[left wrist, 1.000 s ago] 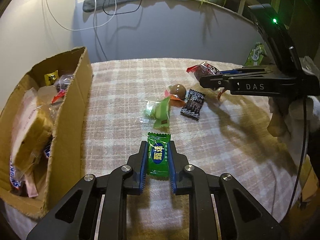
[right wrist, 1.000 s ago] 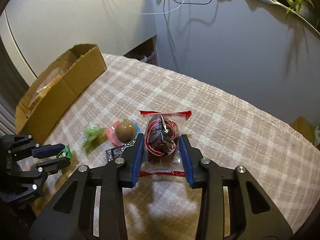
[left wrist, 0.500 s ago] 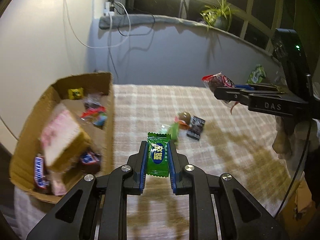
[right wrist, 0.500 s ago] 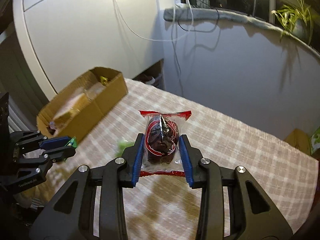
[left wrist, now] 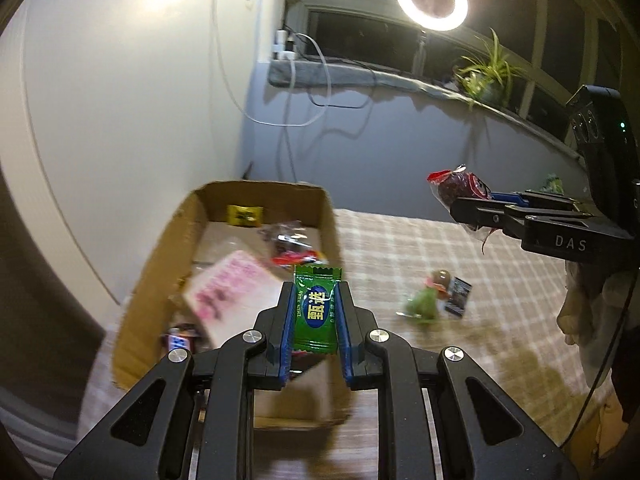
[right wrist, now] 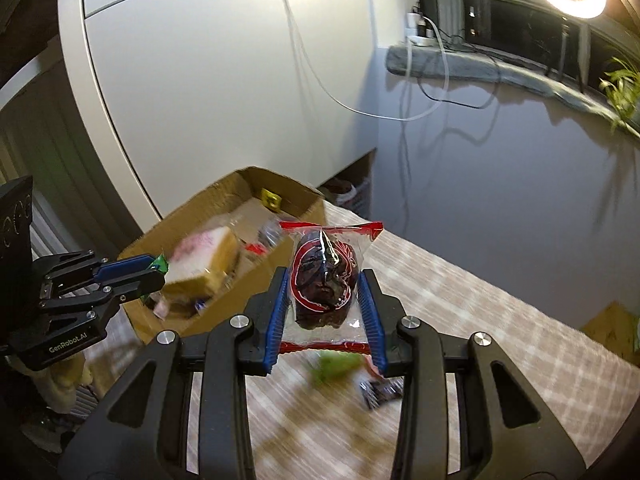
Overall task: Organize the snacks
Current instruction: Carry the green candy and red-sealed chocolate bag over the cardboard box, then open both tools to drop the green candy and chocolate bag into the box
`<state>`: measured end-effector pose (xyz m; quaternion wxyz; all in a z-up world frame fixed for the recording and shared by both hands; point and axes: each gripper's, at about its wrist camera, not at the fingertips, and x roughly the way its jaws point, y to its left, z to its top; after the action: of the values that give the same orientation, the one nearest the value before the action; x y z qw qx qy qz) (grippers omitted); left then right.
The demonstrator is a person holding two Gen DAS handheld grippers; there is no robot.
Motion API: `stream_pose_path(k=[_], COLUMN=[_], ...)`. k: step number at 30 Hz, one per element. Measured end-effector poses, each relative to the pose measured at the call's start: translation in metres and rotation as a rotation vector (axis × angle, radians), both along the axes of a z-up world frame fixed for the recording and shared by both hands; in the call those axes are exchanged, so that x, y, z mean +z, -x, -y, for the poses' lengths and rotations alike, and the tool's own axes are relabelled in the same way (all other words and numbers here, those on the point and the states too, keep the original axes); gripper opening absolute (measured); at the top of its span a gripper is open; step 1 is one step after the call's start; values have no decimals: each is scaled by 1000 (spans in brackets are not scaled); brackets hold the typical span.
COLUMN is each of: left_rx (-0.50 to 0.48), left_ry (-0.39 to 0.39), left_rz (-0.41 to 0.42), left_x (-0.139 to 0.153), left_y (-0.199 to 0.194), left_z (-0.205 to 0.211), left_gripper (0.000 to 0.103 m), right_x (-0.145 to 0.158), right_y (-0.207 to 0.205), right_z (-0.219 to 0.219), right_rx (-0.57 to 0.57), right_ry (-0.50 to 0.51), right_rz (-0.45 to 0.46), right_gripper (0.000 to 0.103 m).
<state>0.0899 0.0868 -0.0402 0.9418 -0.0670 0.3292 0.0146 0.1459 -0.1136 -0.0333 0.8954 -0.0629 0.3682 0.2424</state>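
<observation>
Left claw (left wrist: 314, 312) clamps green candy (left wrist: 316, 310) reading "ZHEN XUAN"; right claw (right wrist: 325, 306), marked "DAS", clamps red-trimmed packet (right wrist: 324, 284).

Left claw (left wrist: 316, 316): black angular linkage arms, silver round screws at the pivots, ribbed blue pads on the inner finger faces. Right claw (right wrist: 326, 300): identical build. White lettering "DAS" on one side plate, "GenRobot.AI" on the other. Green indicator lit on the black camera housing.
</observation>
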Motion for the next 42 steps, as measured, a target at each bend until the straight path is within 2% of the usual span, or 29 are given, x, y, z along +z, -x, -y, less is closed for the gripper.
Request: stream_pose_path(k=[7, 17, 42], left_rx=[42, 75, 92], left_ry=[1, 13, 30], left_rz=[-3, -17, -37], left_x=[-3, -12, -19], left_y=[3, -1, -13], left_z=[-27, -51, -66], left_gripper=[17, 17, 18], right_x=[-2, -22, -44], right_y=[-22, -42, -72], right_z=[-43, -101, -128], right_rx=[56, 133, 151], right_ry=[-7, 24, 59], right_rz=[-17, -49, -94], right_gripper=[36, 36, 37])
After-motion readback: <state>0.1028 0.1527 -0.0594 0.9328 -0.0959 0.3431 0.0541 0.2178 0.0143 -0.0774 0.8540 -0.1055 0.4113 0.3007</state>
